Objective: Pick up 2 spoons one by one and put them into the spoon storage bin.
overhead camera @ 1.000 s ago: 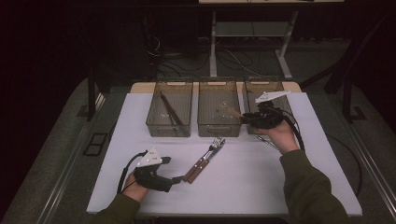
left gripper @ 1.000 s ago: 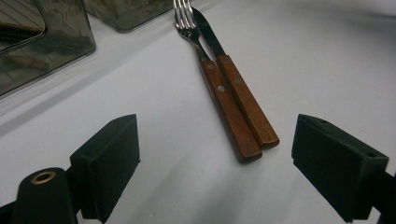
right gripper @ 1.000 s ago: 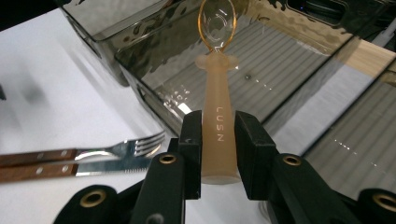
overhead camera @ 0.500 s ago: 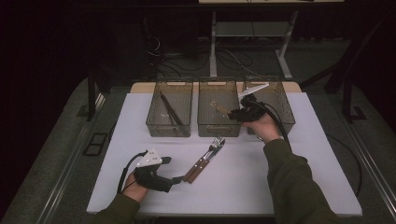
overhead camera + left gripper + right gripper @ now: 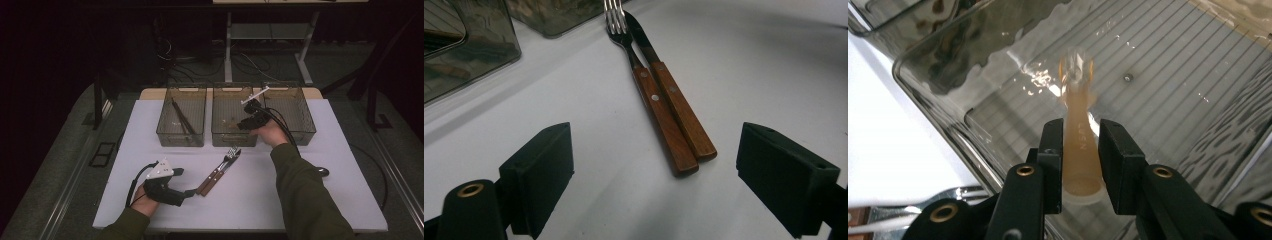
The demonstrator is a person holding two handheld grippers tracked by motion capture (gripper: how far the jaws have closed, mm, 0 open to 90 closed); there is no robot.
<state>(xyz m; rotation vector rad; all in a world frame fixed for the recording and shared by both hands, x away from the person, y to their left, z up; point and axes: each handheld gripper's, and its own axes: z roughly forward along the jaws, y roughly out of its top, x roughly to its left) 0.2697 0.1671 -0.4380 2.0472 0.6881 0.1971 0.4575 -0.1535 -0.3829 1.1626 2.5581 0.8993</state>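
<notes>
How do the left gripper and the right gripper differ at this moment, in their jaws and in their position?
The left gripper has wide-open jaws with nothing between them; the right gripper has narrow jaws closed on a tan plastic utensil. The left gripper lies low on the white table, facing the wooden-handled fork and knife; the right gripper is raised over the middle bin. Both have black jaws.

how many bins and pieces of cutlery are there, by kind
clear bins: 3 (left, middle, right)
forks: 1
knives: 1
spoons: 1, pale, in the right claw
dark utensils in the left bin: 2, kind unclear
total: 8
</notes>
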